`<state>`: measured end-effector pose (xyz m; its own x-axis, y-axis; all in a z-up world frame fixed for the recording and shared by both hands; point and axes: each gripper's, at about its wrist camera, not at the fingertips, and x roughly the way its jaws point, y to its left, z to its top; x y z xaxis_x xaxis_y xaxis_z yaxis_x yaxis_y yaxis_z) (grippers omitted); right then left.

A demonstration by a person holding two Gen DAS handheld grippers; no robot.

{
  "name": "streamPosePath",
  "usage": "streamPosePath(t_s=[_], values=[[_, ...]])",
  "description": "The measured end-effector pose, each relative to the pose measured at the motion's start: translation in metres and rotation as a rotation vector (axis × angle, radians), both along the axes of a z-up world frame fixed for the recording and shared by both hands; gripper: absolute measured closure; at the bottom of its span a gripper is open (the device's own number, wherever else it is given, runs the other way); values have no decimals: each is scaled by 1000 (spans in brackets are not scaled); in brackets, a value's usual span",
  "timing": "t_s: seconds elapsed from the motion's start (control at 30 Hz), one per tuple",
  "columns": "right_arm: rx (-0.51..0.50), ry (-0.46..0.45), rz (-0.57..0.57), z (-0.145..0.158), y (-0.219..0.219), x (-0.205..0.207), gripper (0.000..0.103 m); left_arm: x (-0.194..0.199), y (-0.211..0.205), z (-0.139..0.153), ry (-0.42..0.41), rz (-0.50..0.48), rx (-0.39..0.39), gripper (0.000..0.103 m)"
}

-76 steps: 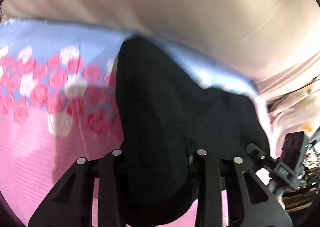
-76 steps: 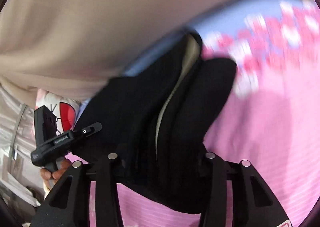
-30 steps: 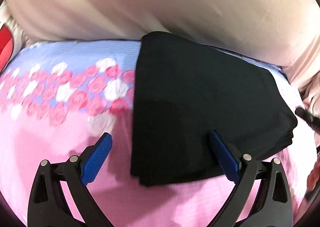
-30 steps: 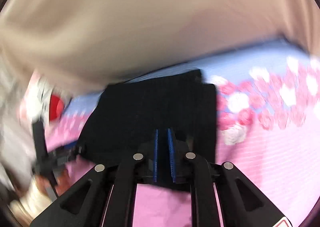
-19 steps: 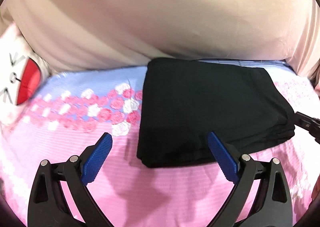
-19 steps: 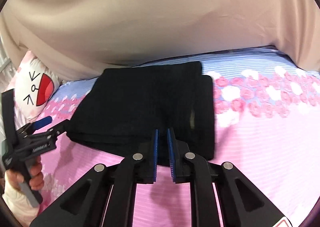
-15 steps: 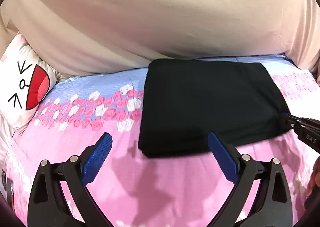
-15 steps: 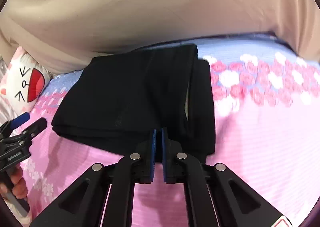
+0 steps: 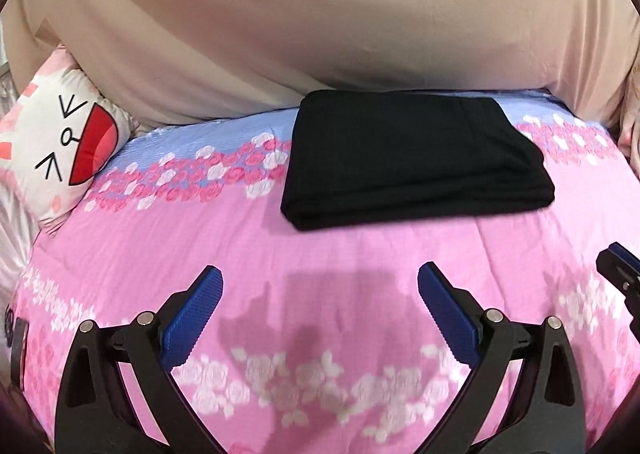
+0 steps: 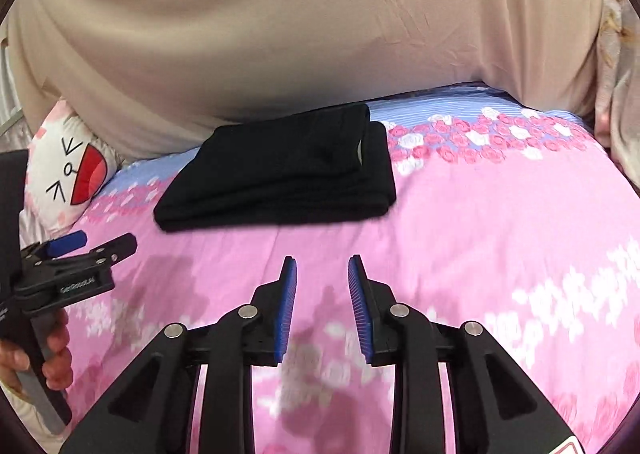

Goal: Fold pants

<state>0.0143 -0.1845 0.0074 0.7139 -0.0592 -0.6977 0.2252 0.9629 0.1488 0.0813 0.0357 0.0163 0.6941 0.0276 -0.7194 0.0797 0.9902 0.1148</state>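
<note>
Both grippers hung empty over the bed (image 9: pixel 360 246): the left gripper (image 9: pixel 320 294) spread wide, the right gripper (image 10: pixel 322 286) parted narrowly. The pants (image 9: pixel 408 158) lay at twelve o'clock, a flat stack against the beige fabric (image 9: pixel 320 34), long axis nine-to-three. Folding looked finished; at most, the looser three-o'clock edge, possibly the waistband, wanted tidying.

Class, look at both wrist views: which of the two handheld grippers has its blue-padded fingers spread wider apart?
The left gripper: its blue pads stand far apart. The right gripper is open too, with a much narrower gap. Neither touches the folded black pants.
</note>
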Motion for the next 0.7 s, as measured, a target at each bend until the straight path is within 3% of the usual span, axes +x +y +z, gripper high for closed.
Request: streamPosePath(t_s=[0.1,0.23,0.53,0.63,0.7], values=[[-10,9,0,-3,10,-15,74,-17,0,-5,3,3,3,7],[-12,-3,-14,-7,19,-29,62,-35,1,-11,-11,3,15,7],[-62,19,-27,-24,43,-42,61,-60,1,-37,-64,1,8,6],[-95,8,-47,-23,47,-44,45,-58,2,-45,-42,-10,-10,6],[-110,20,-57,-26,49,-42,43,-55,7,-47,-30,12,-30,6]])
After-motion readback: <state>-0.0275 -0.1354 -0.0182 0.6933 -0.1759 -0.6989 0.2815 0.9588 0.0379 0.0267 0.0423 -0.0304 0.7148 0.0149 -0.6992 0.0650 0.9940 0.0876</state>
